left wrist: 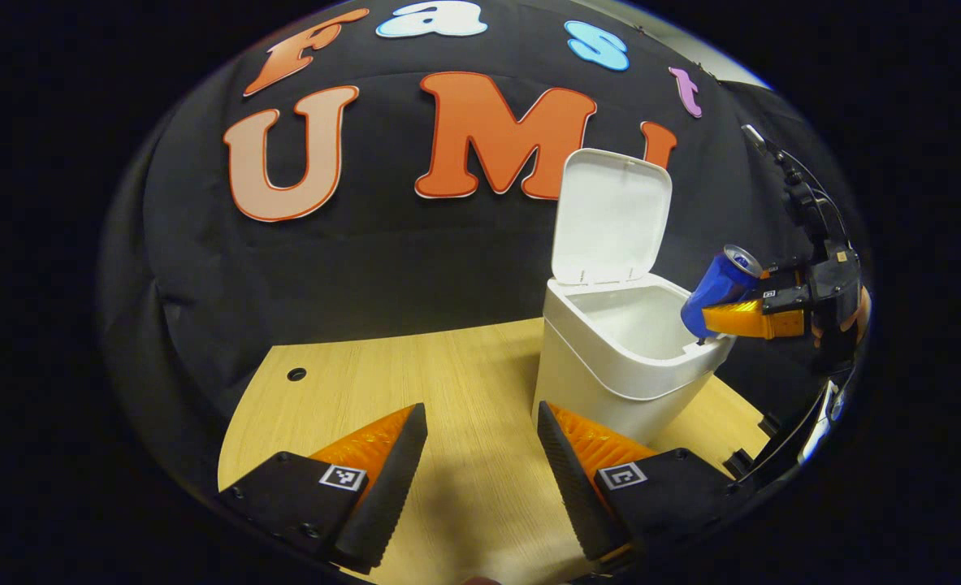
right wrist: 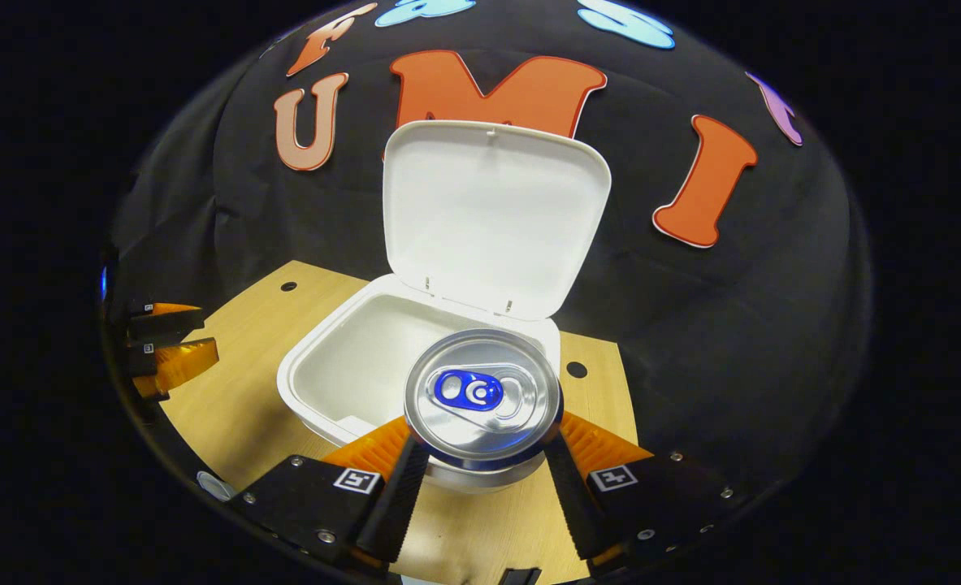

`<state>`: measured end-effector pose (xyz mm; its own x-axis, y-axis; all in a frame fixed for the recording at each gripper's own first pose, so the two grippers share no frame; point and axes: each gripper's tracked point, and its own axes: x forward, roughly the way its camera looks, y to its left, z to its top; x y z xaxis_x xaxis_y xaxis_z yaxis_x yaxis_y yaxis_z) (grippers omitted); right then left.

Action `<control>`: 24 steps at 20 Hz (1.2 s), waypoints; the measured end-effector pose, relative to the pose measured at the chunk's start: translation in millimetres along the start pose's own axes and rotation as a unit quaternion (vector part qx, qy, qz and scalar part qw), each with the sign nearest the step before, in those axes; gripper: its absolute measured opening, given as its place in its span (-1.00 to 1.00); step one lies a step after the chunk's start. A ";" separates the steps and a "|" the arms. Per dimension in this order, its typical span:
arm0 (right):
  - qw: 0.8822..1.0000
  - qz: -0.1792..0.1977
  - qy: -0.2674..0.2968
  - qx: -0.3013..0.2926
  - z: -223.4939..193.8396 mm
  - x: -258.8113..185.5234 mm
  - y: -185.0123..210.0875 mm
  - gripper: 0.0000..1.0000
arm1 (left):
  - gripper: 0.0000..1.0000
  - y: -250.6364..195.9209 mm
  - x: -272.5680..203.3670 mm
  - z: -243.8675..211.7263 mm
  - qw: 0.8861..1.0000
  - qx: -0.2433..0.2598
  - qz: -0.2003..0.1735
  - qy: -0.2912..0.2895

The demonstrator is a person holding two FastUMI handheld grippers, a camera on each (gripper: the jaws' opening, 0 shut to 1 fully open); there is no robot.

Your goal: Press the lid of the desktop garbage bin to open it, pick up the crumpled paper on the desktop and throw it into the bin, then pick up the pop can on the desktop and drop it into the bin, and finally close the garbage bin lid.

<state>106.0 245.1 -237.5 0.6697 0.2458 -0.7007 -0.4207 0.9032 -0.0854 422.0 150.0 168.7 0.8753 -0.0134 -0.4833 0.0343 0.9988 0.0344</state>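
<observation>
Nearest us in the right gripper view is the can (right wrist: 484,402), its silver top and blue tab facing the camera, clamped between the two fingers of our right gripper (right wrist: 484,479), which press on its sides. Just beyond and below it sits the white bin (right wrist: 342,357), its lid (right wrist: 492,215) standing upright and open at the back, and we see a pale interior whose contents we cannot make out. In the left gripper view the can (left wrist: 717,294) is blue, tilted, and held at the bin's (left wrist: 610,374) near right rim, with the right gripper (left wrist: 760,318) reaching in from the right. Our left gripper (left wrist: 480,463) hangs wide apart and holds nothing, low over the wooden desk (left wrist: 415,374) just before the bin.
</observation>
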 end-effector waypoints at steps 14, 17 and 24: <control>0.998 0.003 -0.065 -0.017 81.5 -4.5 -22.9 0.65 | 0.77 33.0 -20.8 -10.3 0.999 -0.011 0.051 0.000; 0.993 -0.012 -0.118 -0.022 133.8 -17.4 -37.5 0.65 | 0.73 41.9 -27.3 -11.1 0.998 -0.013 0.061 -0.002; 0.980 -0.023 -0.196 -0.018 217.5 -34.3 -49.9 0.65 | 0.77 70.2 -47.8 -17.7 0.995 -0.024 0.095 -0.004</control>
<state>237.1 268.2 -55.1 0.8689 0.3277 -0.3708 -0.4013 0.9051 -0.1404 374.1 221.6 178.8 0.8675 0.1751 -0.4657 -0.1548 0.9845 0.0819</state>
